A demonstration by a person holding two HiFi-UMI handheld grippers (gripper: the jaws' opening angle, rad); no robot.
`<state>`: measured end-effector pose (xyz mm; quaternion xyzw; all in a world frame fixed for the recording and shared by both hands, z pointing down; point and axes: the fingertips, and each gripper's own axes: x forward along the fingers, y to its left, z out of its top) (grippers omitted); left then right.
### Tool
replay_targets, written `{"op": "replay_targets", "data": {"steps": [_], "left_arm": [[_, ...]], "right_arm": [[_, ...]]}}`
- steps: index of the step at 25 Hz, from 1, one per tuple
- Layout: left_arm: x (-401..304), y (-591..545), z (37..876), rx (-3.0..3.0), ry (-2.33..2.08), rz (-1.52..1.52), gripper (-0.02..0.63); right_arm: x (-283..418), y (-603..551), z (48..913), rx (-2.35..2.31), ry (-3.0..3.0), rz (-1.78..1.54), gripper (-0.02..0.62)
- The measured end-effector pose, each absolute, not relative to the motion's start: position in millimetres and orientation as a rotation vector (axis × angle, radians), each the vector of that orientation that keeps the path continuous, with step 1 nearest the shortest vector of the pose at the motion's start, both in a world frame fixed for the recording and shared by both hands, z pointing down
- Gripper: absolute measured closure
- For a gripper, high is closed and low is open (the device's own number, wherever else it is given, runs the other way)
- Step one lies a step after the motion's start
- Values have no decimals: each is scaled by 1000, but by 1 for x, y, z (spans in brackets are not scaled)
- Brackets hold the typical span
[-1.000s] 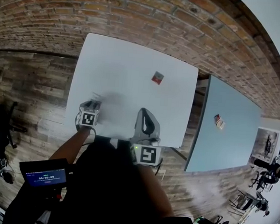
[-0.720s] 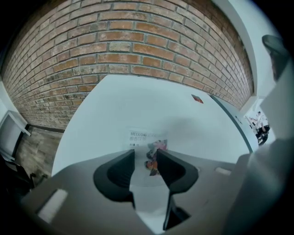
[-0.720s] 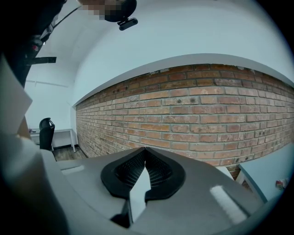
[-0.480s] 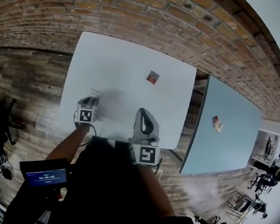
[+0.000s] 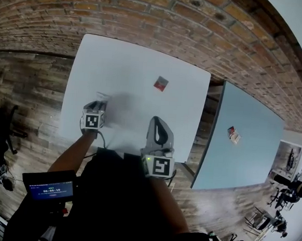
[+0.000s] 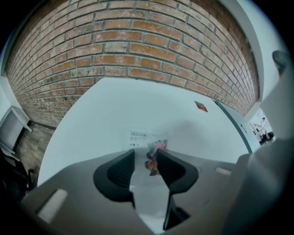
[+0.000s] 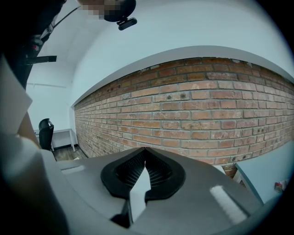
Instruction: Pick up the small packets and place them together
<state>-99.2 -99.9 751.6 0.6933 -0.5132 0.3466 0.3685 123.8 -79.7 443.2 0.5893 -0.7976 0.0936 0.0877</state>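
Carried farther across white table (image 5: 135, 59): clear packet (image 6: 143, 136) pinched by left gripper (image 6: 146, 157); right gripper (image 7: 144, 153) clenched, empty.

The grey left gripper (image 6: 146, 158) grips in its black pads a clear packet (image 6: 148, 137) with a white label, dark print and pink-orange contents, over a white table (image 6: 105, 105). Farther ahead of its jaws lies a red-and-grey packet (image 6: 200, 106). Ahead of the grey right gripper (image 7: 144, 153), with its black ribbed pads, stands a red-brown brick wall (image 7: 193, 119) with pale mortar, and each gripper's cube (image 5: 92, 121) is white with black square markers.
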Motion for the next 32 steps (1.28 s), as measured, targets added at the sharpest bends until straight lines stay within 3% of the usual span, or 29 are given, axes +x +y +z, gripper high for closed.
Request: {"op": "replay_targets", "data": {"steps": [32], "left_arm": [[-54, -143, 750, 1730, -1362, 861, 454]], "right_arm": [[179, -87, 464, 1783, -2324, 305, 592]]}}
